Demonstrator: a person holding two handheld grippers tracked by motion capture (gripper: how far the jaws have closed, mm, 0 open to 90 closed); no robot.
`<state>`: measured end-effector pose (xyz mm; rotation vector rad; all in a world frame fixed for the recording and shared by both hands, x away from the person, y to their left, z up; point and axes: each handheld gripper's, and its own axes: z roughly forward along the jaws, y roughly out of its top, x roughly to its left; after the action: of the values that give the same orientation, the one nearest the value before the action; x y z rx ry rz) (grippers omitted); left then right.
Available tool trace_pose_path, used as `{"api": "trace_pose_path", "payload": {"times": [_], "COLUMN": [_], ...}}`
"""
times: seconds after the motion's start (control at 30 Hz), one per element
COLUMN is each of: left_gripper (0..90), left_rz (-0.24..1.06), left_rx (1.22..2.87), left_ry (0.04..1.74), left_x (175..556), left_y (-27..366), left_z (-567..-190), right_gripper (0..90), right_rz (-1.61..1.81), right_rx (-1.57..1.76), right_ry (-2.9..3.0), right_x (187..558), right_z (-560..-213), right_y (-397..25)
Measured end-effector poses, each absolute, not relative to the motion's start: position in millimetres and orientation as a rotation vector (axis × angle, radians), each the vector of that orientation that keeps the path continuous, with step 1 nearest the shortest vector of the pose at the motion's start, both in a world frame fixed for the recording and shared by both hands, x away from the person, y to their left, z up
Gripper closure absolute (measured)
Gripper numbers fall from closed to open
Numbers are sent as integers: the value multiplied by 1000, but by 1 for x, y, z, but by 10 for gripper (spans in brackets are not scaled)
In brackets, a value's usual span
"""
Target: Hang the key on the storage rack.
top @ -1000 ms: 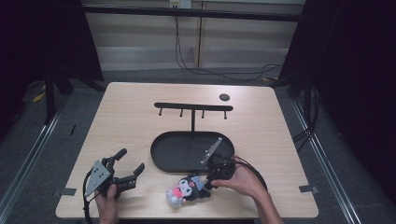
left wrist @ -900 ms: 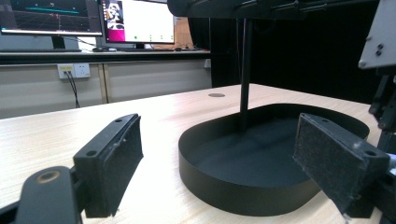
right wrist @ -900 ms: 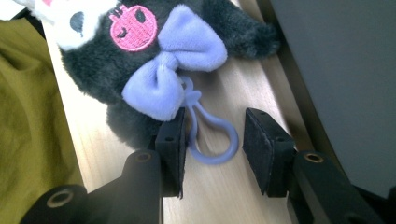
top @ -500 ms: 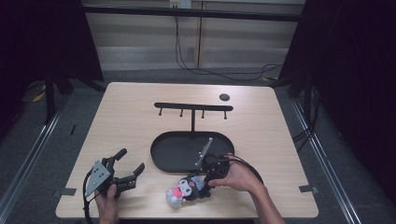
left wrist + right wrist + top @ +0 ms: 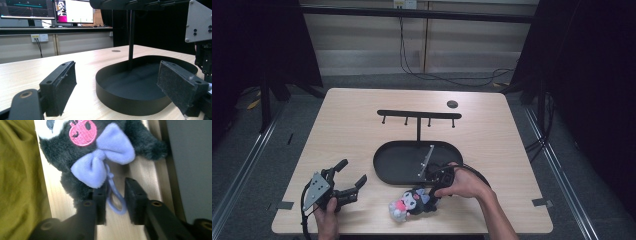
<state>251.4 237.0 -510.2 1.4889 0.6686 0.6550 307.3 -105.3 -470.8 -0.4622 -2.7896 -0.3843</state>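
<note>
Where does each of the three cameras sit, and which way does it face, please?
High view: above the near edge, facing forward and down on the table; both forearms enter below.
Left gripper view: on the left gripper, low, facing the black tray.
Right gripper view: on the right gripper, looking down at the plush toy.
Shared: the tray and toy also show from above.

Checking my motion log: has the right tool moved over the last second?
Yes. The right tool has slid toward the table's near edge, off the black oval tray and down to the plush toy, its jaws now straddling the toy's purple loop.
</note>
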Motion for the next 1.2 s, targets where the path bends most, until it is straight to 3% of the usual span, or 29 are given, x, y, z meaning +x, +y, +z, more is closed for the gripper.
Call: {"api": "trace_pose_path", "payload": {"times": [0.07, 0.3, 0.53, 0.8, 1.2], "left_gripper": [153, 153, 152, 152, 152], "left_rz": [655, 655, 655, 654, 651], "left_rx": [1489, 1488, 1488, 1488, 1482], "left_ry": [669, 668, 667, 667, 669], "left_x": [251, 251, 251, 251, 251], "left_y": [237, 237, 237, 237, 237], "left_z": [-510, -510, -510, -510, -510], "right_gripper": [776, 743, 853, 824, 871], "right_rz": [-350, -298, -227, -102, -89], "right_rx": [-447, -427, -371, -316, -385], "right_ry": [-2802, -2878, -2912, -2972, -2909], "right_x": [306, 303, 298, 296, 302], "right_z": [-470, -467, -467, -466, -468], "right_y": [-102, -91, -82, -63, -60]}}
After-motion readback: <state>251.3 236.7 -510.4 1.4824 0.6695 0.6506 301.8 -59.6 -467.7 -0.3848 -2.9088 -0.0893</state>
